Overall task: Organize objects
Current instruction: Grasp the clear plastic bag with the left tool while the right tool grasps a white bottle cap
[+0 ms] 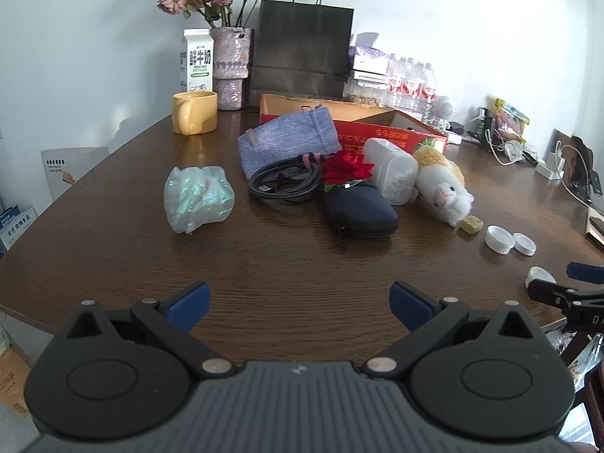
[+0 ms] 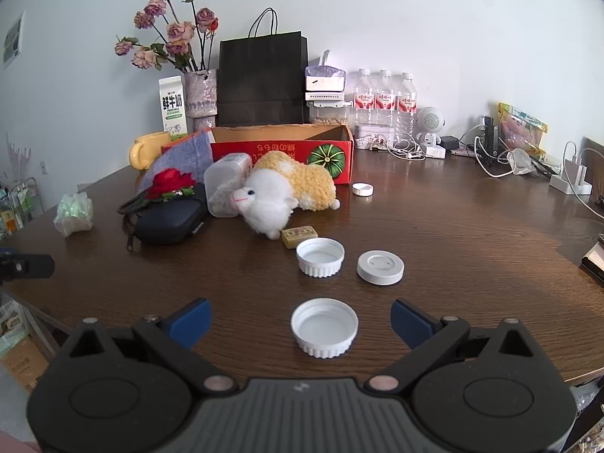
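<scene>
Right wrist view: task looks barely started, judging by the layout. The red cardboard box (image 2: 281,151) sits toward the far edge of the bench (image 2: 472,264) and, as far as I can see into it, holds nothing; most loose items are still outside it. Right gripper (image 2: 301,319) has its jaws wide apart, straddling a white lid (image 2: 324,326) at the near edge, not touching it. Two more white lids lie just beyond: an upturned one (image 2: 320,256) and a flat one (image 2: 380,266) beside it, plus a fourth small cap (image 2: 362,189) near the box's right corner. Plush alpaca (image 2: 287,196), small tan block (image 2: 299,236), clear plastic container (image 2: 226,185), red rose (image 2: 171,183) and dark zip case (image 2: 170,222) are heaped in front of the box. Left wrist view: left gripper (image 1: 300,304) also spread apart, empty, hovering over bare wood at the near edge. Blue-grey pouch (image 1: 288,139) leans on the box, coiled cable (image 1: 283,183) lies against the pouch, crumpled plastic wrap (image 1: 198,198) alone toward the left edge. Likely first pick: the near lid. Everything still left to sort.
</scene>
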`<state>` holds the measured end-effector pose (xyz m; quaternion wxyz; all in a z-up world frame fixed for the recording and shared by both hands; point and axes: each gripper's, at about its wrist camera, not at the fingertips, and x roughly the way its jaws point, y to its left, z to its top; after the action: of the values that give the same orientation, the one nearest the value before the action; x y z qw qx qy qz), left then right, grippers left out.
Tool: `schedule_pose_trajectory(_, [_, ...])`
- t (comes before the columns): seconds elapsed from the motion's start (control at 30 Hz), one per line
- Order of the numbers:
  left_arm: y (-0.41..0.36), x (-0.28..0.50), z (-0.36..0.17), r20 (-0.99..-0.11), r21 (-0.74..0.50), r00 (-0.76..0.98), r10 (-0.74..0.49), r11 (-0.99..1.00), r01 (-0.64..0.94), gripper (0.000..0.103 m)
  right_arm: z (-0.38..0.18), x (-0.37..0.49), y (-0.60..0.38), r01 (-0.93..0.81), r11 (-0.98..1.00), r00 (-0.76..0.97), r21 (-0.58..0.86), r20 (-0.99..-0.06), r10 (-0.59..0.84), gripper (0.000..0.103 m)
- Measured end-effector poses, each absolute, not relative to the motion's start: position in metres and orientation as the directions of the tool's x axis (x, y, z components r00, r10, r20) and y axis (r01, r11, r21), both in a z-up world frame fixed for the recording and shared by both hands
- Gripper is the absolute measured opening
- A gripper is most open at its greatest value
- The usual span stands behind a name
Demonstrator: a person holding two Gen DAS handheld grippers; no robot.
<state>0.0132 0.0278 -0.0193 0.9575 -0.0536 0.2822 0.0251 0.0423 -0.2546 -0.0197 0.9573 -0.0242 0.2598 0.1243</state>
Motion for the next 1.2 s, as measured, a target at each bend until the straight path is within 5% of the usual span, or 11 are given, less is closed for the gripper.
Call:
schedule_pose_trajectory(0.27, [0.050,0.019,-0.027,-0.531,-0.074,0.843,0.086,0.986,-0.147,0.103,-0.035,0.046,-0.261,-0.256,0.967,0.843,0.005,-0.489,0.226,0.079])
schedule_pose_trajectory(0.37, [0.060,0.025,-0.029,-0.531,-0.068,0.839,0.120,0.981,-0.183,0.103,-0.040,0.051,-0.262,-0.265,0.964,0.841,0.008,-0.488,0.235,0.063])
schedule_pose_trajectory(0.43, [0.065,0.029,-0.030,-0.533,-0.065,0.835,0.133,0.978,-0.198,0.103,-0.041,0.052,-0.261,-0.273,0.962,0.846,0.002,-0.476,0.241,0.039])
schedule_pose_trajectory(0.93, [0.092,0.089,-0.024,-0.498,-0.002,0.837,0.228,0.964,-0.265,0.099,-0.034,0.092,-0.247,-0.295,0.955,0.853,0.004,-0.450,0.266,0.039])
schedule_pose_trajectory(1.13, [0.102,0.120,-0.028,-0.522,-0.006,0.823,0.225,0.964,-0.268,0.077,-0.027,0.111,-0.243,-0.285,0.958,0.859,0.003,-0.442,0.257,0.039])
schedule_pose_trajectory(1.2, [0.107,0.126,-0.030,-0.539,-0.027,0.817,0.204,0.966,-0.259,0.059,-0.025,0.116,-0.242,-0.284,0.959,0.862,0.002,-0.437,0.257,0.039])
